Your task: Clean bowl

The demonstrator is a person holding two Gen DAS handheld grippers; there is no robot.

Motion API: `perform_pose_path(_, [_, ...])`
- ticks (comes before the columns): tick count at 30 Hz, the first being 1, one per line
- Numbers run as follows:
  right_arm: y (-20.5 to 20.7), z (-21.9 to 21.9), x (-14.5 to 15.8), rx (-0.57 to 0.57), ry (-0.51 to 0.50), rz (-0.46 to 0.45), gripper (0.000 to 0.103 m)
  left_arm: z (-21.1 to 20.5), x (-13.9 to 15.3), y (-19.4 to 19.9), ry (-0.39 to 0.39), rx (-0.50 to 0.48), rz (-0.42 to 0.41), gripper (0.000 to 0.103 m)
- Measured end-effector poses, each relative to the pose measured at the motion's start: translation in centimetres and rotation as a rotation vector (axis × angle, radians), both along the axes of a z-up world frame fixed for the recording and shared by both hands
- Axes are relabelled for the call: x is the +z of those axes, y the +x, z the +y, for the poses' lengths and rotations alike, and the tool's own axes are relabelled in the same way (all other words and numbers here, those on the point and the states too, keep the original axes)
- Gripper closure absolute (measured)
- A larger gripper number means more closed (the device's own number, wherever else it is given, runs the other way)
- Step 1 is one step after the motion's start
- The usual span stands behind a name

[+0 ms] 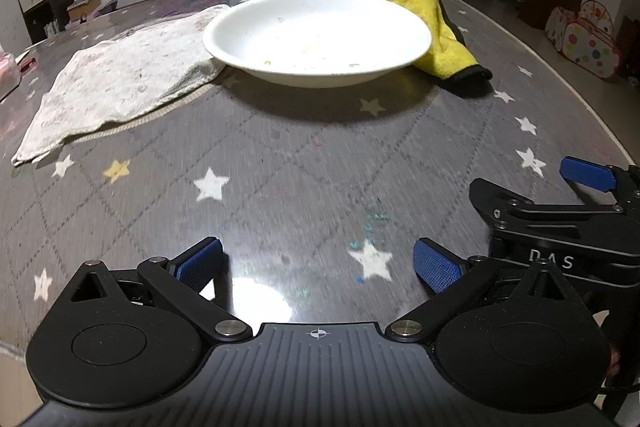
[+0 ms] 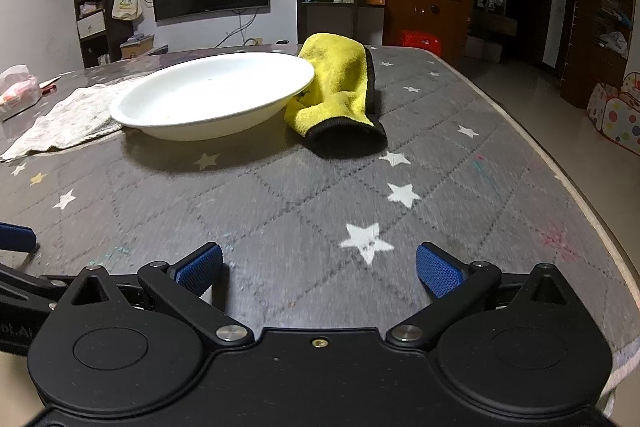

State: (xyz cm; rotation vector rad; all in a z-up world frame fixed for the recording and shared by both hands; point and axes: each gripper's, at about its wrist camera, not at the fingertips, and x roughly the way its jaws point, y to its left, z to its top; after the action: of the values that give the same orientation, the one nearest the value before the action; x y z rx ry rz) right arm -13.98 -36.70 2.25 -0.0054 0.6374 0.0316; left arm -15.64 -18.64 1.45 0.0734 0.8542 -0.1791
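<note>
A wide white bowl (image 1: 318, 35) (image 2: 212, 95) sits on the grey star-patterned table, with small food specks inside. A yellow cloth with a black edge (image 1: 432, 27) (image 2: 338, 91) lies against its right side. Under its left side spreads a grey-white towel (image 1: 120, 79) (image 2: 68, 119). My left gripper (image 1: 318, 263) hangs open low over the near table, well short of the bowl, nothing between its blue pads. My right gripper (image 2: 318, 269) is open too and empty, beside the left one; it shows at the right of the left wrist view (image 1: 560, 211).
The table's right edge (image 2: 560, 171) curves away to bare floor. A pink-and-white packet (image 2: 16, 93) lies at the far left of the table. A wall screen, shelves and cabinets stand beyond; a spotted play tent (image 2: 616, 111) sits on the floor at right.
</note>
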Motion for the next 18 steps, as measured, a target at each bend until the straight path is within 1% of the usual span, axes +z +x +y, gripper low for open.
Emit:
perform_pose_path(10, [2.6, -1.5, 0.0, 0.016, -0.001, 0.006, 0.0, 2.5, 0.0, 3.0, 0.005, 0.07, -0.012, 0.001])
perform_pose_path(14, [3.8, -2.8, 0.1, 0.008, 0.004, 0.012, 0.0, 4.1, -0.1, 4.1, 0.013, 0.078, -0.026, 0.001])
perform_pose_path(18, [4.8, -4.4, 0.2, 0.003, 0.003, 0.029, 0.0, 6.1, -0.1, 5.3, 0.018, 0.126, -0.044, 0.001])
